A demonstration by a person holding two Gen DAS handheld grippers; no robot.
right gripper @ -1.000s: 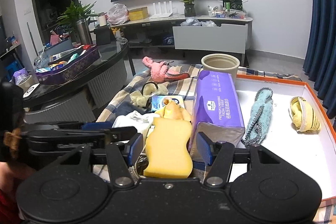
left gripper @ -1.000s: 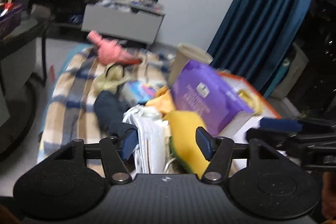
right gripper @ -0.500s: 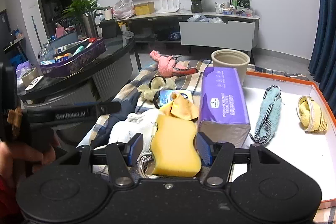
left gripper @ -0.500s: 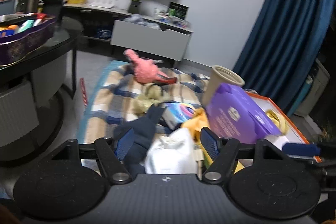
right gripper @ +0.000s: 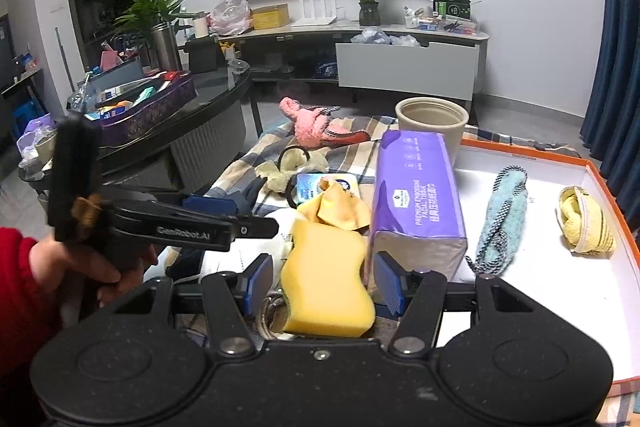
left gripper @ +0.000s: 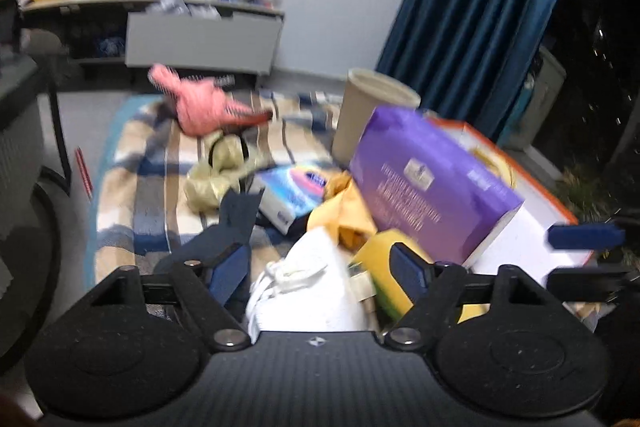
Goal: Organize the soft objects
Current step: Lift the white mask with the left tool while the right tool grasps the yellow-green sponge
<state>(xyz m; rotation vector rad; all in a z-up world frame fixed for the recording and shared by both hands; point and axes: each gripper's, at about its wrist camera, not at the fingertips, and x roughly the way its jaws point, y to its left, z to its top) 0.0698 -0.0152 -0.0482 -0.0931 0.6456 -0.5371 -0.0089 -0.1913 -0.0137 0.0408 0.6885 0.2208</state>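
Observation:
My right gripper [right gripper: 324, 285] is open, its jaws either side of a yellow sponge [right gripper: 326, 287] without pinching it. My left gripper [left gripper: 320, 267] is open above a white folded cloth [left gripper: 308, 287]; it also shows in the right wrist view [right gripper: 224, 215]. A purple tissue pack [right gripper: 416, 199] stands beside the sponge. A white tray with an orange rim [right gripper: 600, 187] holds a teal rope toy [right gripper: 502, 215] and a yellow cloth [right gripper: 584, 223]. A pink plush [right gripper: 312, 127], a pale hair tie [right gripper: 288, 167], a yellow rag [right gripper: 336, 203] and a dark cloth [left gripper: 228, 227] lie on the plaid blanket [right gripper: 248, 171].
A beige pot [right gripper: 432, 127] stands behind the tissue pack. A wipes packet [right gripper: 312, 187] lies on the blanket. A dark round table [right gripper: 180, 123] with a purple tin is at left. A TV cabinet [right gripper: 400, 67] lines the back wall; blue curtains [left gripper: 472, 7] hang at right.
My left gripper has swung right and a little forward, closer over the white cloth. My right gripper has barely moved and stays around the sponge.

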